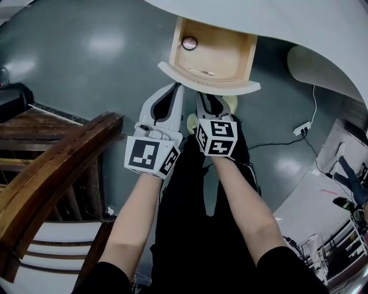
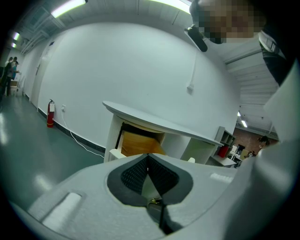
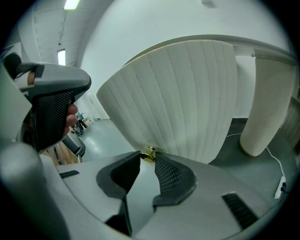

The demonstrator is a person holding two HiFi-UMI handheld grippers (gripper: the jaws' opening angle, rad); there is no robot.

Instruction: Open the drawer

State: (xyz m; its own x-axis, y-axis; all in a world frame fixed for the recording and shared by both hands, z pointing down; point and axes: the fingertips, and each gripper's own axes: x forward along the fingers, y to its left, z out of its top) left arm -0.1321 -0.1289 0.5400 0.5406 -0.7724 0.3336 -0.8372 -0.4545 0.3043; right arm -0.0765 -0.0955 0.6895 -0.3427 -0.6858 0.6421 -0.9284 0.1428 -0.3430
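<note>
Drawer knob point(image 3: 150, 153) between right tool's point(image 3: 147, 161) tips

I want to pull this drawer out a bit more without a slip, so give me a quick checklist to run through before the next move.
1. Right gripper closed on the brass knob: ok.
2. Left gripper shut with nothing in it: ok.
3. Drawer out from under the white table: ok, well open.
4. Round object in the drawer lies in a back corner, away from the front: ok.
5. Travel left before the drawer comes free: cannot tell.
</note>
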